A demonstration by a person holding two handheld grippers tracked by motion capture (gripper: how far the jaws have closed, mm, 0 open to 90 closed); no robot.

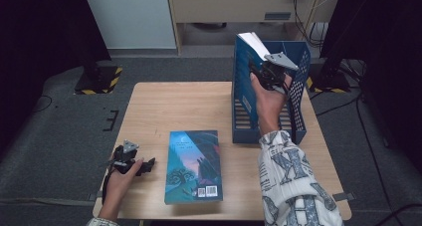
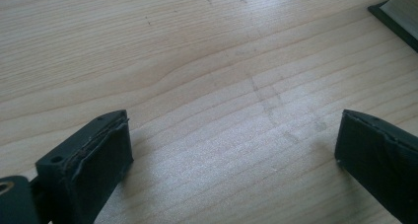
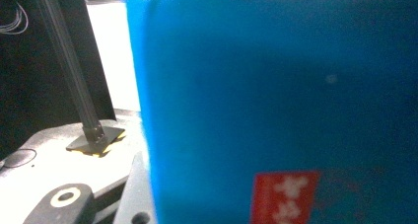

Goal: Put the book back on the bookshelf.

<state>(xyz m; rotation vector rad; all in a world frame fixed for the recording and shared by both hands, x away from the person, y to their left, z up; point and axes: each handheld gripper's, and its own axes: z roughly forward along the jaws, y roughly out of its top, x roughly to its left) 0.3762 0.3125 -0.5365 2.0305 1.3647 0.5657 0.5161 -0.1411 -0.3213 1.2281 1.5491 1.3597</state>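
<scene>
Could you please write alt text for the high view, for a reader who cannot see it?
The person's right gripper holds a blue book upright inside a blue slotted file box on a light wooden table. A second teal illustrated book lies flat nearby, and the left gripper rests open beside it.

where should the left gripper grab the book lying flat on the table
Probably the book's left long edge, coming in level from the left, where the open left gripper already rests on the table. The book lies flat with its cover up, so only its thin edges offer opposing faces: one jaw over the cover, the other worked under the edge.
</scene>
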